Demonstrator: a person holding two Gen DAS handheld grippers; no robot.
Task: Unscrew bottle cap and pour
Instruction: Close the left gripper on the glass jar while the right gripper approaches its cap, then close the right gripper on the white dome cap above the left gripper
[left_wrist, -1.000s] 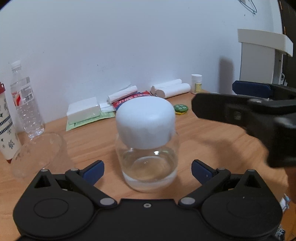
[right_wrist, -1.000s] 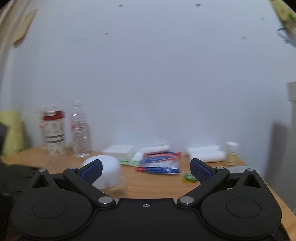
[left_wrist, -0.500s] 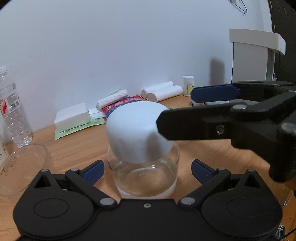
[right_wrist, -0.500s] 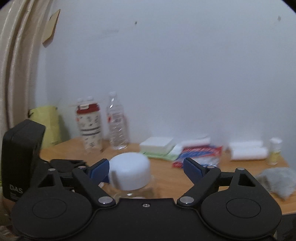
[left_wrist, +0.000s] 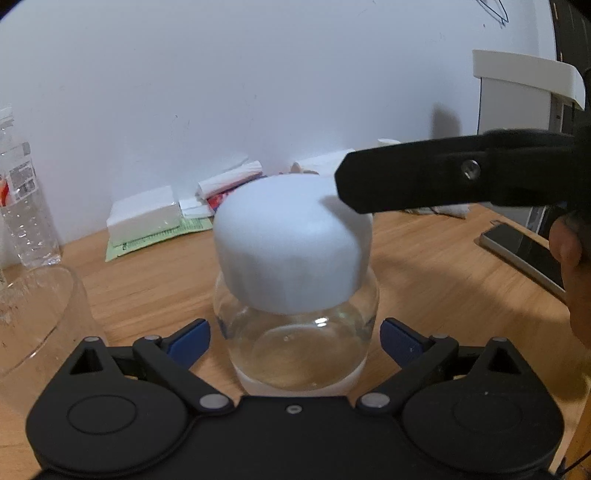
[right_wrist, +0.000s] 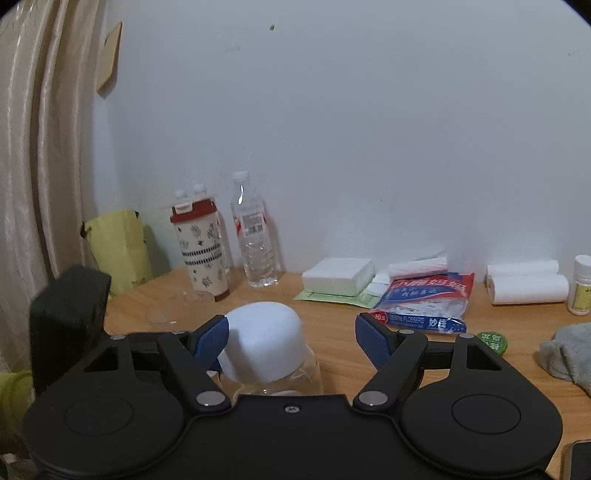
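Observation:
A squat clear glass bottle (left_wrist: 299, 339) with a little liquid and a large white domed cap (left_wrist: 291, 240) stands on the wooden table. My left gripper (left_wrist: 294, 338) is open, its blue pads on either side of the bottle's body without touching it. My right gripper (right_wrist: 291, 338) is open too, and the white cap (right_wrist: 264, 341) sits between its pads, close to the left one. In the left wrist view a black finger (left_wrist: 443, 173) of the right gripper reaches in over the cap's far right edge. A clear glass cup (left_wrist: 33, 314) stands at the left.
Along the wall stand a clear water bottle (right_wrist: 255, 243), a patterned tumbler with a red lid (right_wrist: 201, 251), a white box (right_wrist: 338, 275), a flosser packet (right_wrist: 428, 299), paper rolls (right_wrist: 526, 282) and a pill bottle (right_wrist: 581, 290). A phone (left_wrist: 524, 254) and a grey cloth (right_wrist: 569, 354) lie at the right.
My right gripper has moved in and down so the cap now sits between its pads. The left gripper has come closer to the bottle's body. Both stay open.

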